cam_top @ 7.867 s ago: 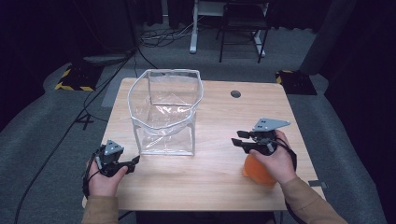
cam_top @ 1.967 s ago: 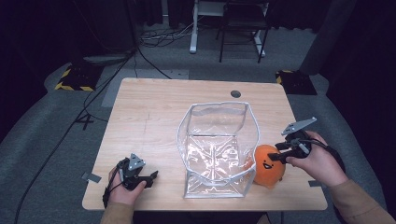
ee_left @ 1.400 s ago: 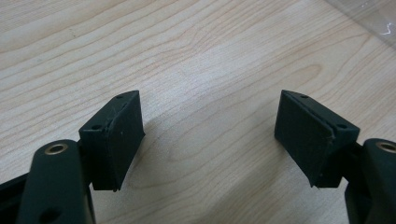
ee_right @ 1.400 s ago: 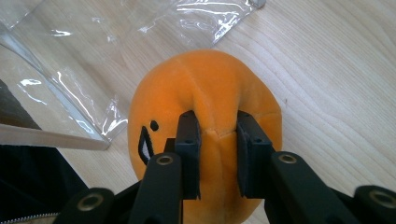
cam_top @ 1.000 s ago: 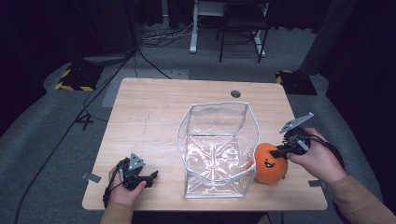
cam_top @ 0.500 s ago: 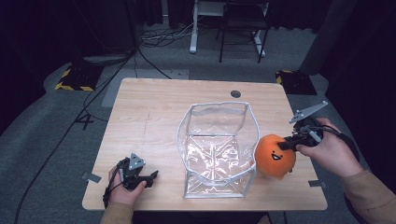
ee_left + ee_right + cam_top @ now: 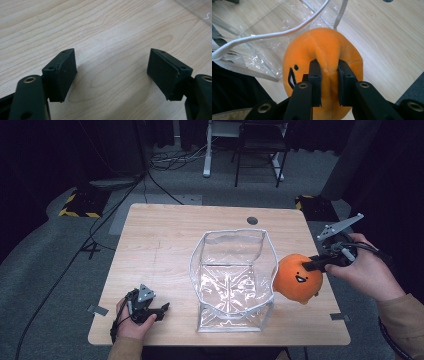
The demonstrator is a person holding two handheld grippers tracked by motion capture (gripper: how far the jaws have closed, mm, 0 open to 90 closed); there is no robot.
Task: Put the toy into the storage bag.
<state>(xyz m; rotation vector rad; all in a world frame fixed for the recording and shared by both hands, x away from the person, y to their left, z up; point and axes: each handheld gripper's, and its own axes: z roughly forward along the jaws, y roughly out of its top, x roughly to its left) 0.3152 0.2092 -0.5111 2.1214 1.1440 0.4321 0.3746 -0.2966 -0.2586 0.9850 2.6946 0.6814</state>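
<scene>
An orange plush toy (image 7: pixel 297 278) with a small black face hangs in the air just right of a clear plastic bag (image 7: pixel 232 280) with a white rim. My right gripper (image 7: pixel 317 264) is shut on the plush toy (image 7: pixel 322 62), its jaws pinching a fold of the fabric. The bag's rim (image 7: pixel 274 35) curves close behind the toy. The bag stands open on the wooden table (image 7: pixel 165 235). My left gripper (image 7: pixel 159 312) rests at the table's front left corner, jaws open over bare wood (image 7: pixel 112 72), nothing between them.
A round cable hole (image 7: pixel 252 220) sits near the table's far edge. Bits of tape (image 7: pixel 98 310) stick to the front corners. Beyond the table are a chair (image 7: pixel 260 145), desk legs and floor cables (image 7: pixel 165 160).
My right gripper has lifted the plush toy off the table and carried it up beside the bag's right wall. The left gripper has stayed still.
</scene>
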